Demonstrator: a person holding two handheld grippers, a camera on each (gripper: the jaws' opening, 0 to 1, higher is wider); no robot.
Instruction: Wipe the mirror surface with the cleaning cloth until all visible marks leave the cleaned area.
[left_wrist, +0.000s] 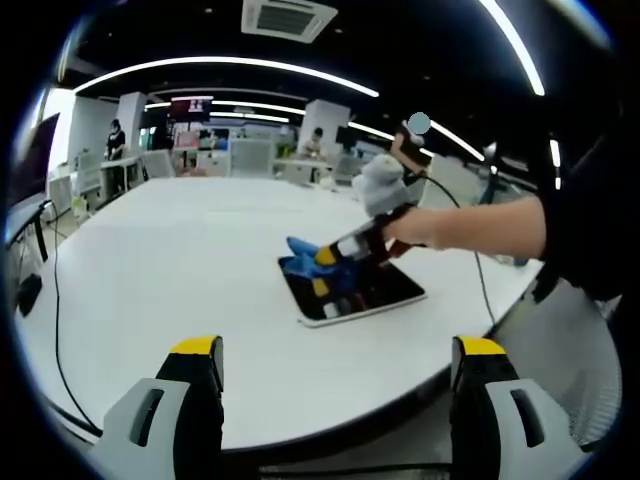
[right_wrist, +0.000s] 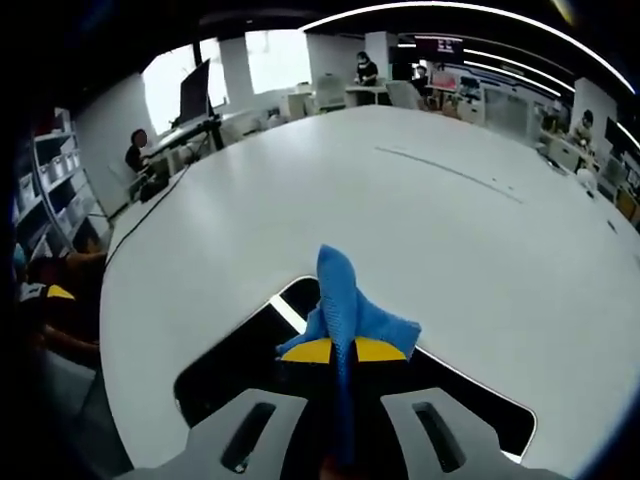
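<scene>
A flat rectangular mirror (left_wrist: 372, 296) with a white rim lies on the white table (left_wrist: 180, 260). In the left gripper view the right gripper (left_wrist: 333, 256), held by a person's hand, presses a blue cleaning cloth (left_wrist: 303, 258) onto the mirror's far left corner. My left gripper (left_wrist: 340, 375) hangs open near the table's front edge, well short of the mirror, nothing between its jaws. In the right gripper view the right gripper (right_wrist: 343, 350) is shut on the blue cloth (right_wrist: 350, 310), which rests on the dark mirror (right_wrist: 240, 365) below.
The big white table (right_wrist: 430, 200) stretches wide around the mirror. A thin cable (left_wrist: 55, 330) runs over its left side. Desks, monitors and seated people (right_wrist: 136, 152) are at the room's edges. A person's arm (left_wrist: 480, 225) reaches in from the right.
</scene>
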